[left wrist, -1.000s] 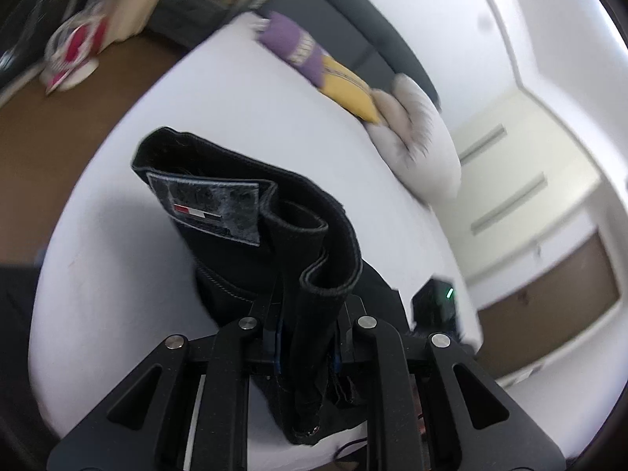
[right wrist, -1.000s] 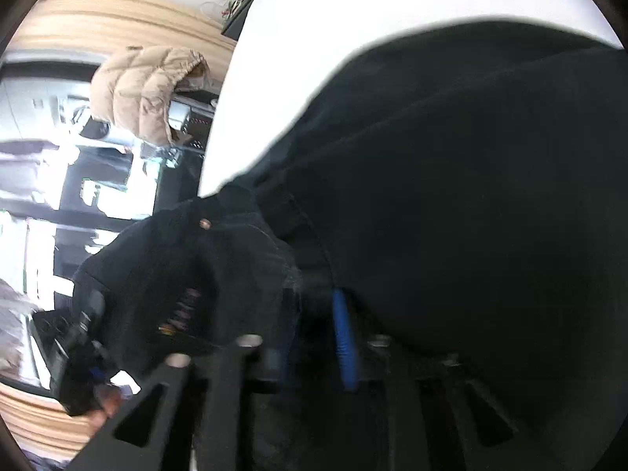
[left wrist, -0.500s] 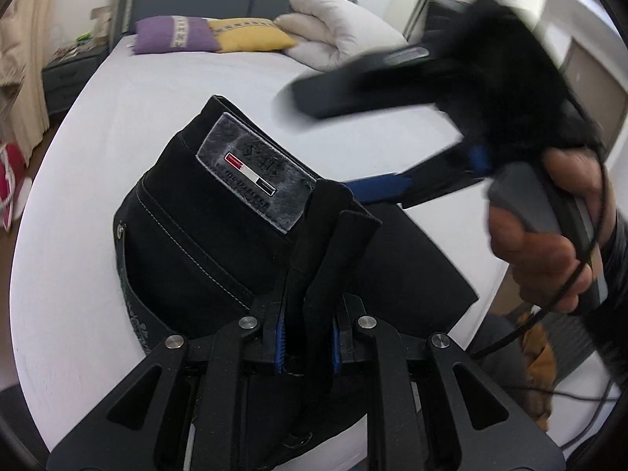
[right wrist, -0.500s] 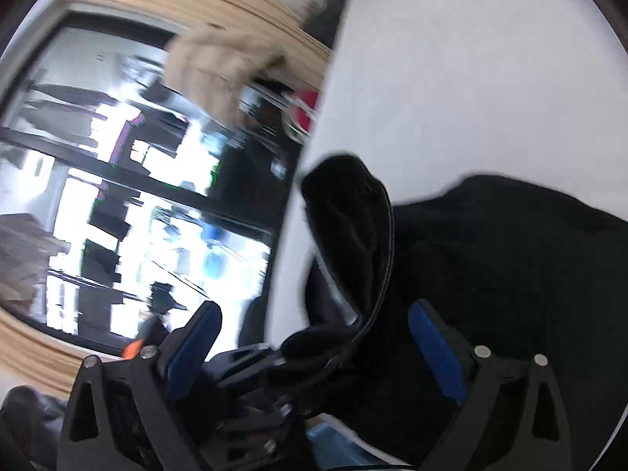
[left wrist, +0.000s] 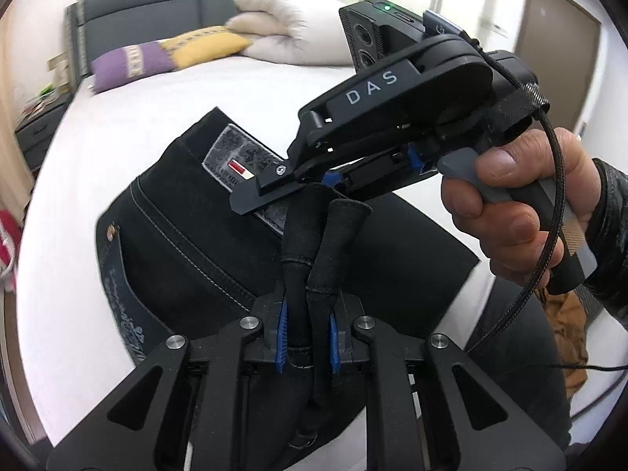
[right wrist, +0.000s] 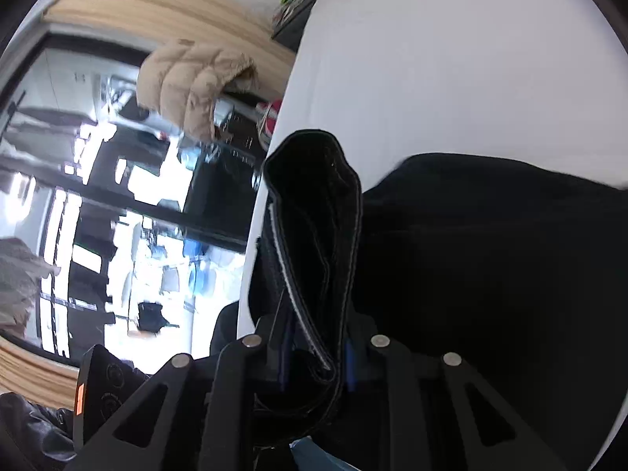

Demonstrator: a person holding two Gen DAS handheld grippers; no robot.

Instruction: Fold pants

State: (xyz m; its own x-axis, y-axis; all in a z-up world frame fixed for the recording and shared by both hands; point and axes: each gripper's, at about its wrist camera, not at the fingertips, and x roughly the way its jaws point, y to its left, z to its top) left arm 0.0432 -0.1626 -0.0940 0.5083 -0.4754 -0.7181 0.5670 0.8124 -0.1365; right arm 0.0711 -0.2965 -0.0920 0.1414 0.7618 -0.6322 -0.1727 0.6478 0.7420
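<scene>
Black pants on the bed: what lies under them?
The black pants rest on the white bed sheet, visible around them. Anything beneath the fabric itself is covered. Left tool pinches their edge.

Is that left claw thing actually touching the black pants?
Touching. In the left wrist view, the left gripper has its jaws closed on a bunched fold of the black pants, fabric pressed against both blue pads.

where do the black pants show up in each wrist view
Left wrist: pants fill the centre, spread on the bed, a bunch clamped in the left gripper.
Right wrist: pants fill the right and lower centre, a fold clamped in the right gripper.
Shared landmark: the white bed.
</scene>
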